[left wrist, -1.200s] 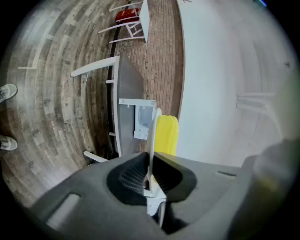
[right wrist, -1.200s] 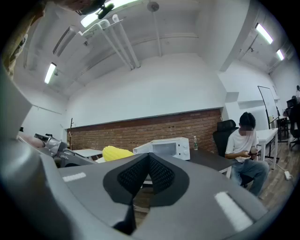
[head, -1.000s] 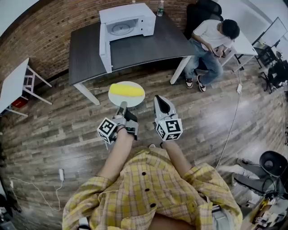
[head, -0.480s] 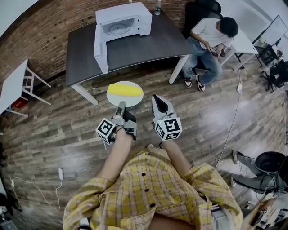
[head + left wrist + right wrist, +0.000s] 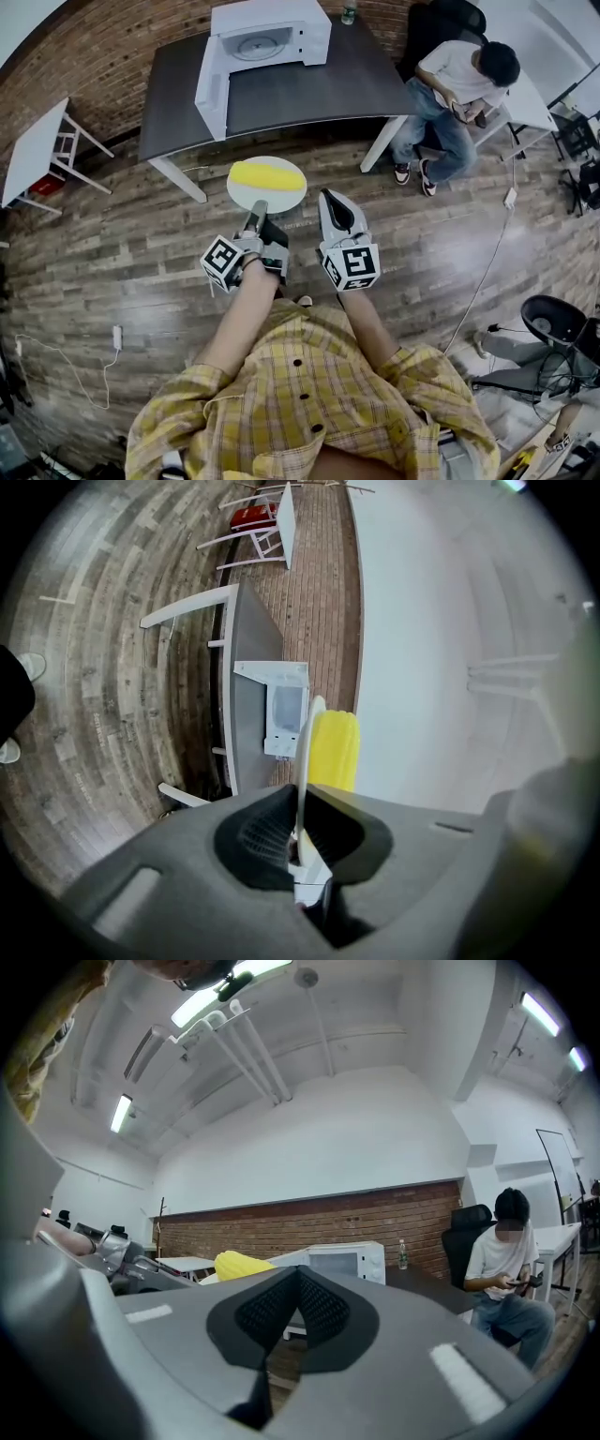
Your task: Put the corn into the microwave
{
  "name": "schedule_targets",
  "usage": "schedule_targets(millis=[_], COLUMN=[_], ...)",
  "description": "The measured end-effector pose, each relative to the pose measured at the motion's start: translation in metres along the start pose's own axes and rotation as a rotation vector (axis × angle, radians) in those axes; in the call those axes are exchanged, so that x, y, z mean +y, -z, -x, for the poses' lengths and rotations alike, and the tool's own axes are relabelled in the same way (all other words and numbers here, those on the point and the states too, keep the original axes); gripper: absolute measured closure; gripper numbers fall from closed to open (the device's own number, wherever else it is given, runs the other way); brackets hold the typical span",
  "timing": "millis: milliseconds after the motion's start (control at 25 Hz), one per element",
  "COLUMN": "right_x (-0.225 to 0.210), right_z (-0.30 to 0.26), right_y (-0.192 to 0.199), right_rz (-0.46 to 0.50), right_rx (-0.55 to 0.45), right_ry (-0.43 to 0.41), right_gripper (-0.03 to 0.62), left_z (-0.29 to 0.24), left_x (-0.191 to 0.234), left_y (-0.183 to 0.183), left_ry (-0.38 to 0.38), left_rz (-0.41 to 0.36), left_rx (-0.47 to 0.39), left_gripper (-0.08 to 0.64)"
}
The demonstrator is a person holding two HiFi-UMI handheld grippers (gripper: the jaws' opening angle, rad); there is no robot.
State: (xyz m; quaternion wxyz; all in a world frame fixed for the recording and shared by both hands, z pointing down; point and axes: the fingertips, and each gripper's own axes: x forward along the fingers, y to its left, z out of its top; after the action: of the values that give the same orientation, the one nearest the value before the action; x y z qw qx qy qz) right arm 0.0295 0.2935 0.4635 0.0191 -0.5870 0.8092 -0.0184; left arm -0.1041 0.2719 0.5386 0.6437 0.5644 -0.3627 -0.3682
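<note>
A yellow corn cob [image 5: 267, 174] lies on a round white plate [image 5: 246, 195], carried level above the wooden floor. My left gripper [image 5: 257, 208] is shut on the plate's near rim; in the left gripper view the plate [image 5: 302, 761] stands edge-on between the pads, with the corn [image 5: 333, 750] beyond. My right gripper [image 5: 330, 199] hangs beside the plate, shut and empty [image 5: 298, 1274]. The white microwave [image 5: 270, 36] stands on the dark table [image 5: 309, 89] ahead, its door [image 5: 211, 89] swung open to the left.
A person sits on a chair at the table's right end [image 5: 459, 94]. A water bottle [image 5: 349, 13] stands beside the microwave. A small white table [image 5: 33, 150] is at the left. Cables run over the floor at right [image 5: 487, 262].
Both grippers and the plate with the corn have moved forward toward the dark table. The grip on the plate is unchanged.
</note>
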Motion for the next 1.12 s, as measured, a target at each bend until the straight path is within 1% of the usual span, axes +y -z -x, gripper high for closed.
schedule_targets(millis=[160, 280, 440, 520, 640, 800, 1040, 1120], right_x=[-0.011, -0.019, -0.033, -0.039, -0.049, -0.064, -0.081, -0.085], right_z=[-0.013, -0.027, -0.062, -0.083, -0.116, -0.156, -0.211, -0.229], right_y=[0.006, 0.011, 0.019, 0.017, 0.014, 0.003, -0.003, -0.005], right_rz=[-0.039, -0.065, -0.054, -0.044, -0.038, -0.025, 0.0, -0.004], right_rx=[0.005, 0.006, 0.016, 0.015, 0.02, 0.018, 0.036, 0.034], right_ry=[-0.007, -0.018, -0.024, -0.03, -0.035, -0.03, -0.013, -0.013], right_gripper=[0.594, 0.595, 0.595, 0.595, 0.595, 0.595, 0.595, 0.595], left_z=[-0.012, -0.023, -0.054, -0.075, -0.105, -0.147, -0.202, -0.218], left_x=[0.001, 0.009, 0.016, 0.013, 0.012, -0.001, -0.019, -0.021], left_y=[-0.002, -0.011, -0.025, -0.033, -0.046, -0.062, -0.087, -0.097], left_ry=[0.013, 0.0, -0.01, 0.001, -0.009, -0.002, 0.003, -0.011], left_rz=[0.013, -0.001, -0.01, 0.001, -0.004, 0.001, 0.009, 0.001], left_rx=[-0.015, -0.026, -0.025, -0.022, -0.017, -0.016, -0.006, -0.003], left_gripper=[0.538, 0.538, 0.54, 0.54, 0.538, 0.538, 0.538, 0.538])
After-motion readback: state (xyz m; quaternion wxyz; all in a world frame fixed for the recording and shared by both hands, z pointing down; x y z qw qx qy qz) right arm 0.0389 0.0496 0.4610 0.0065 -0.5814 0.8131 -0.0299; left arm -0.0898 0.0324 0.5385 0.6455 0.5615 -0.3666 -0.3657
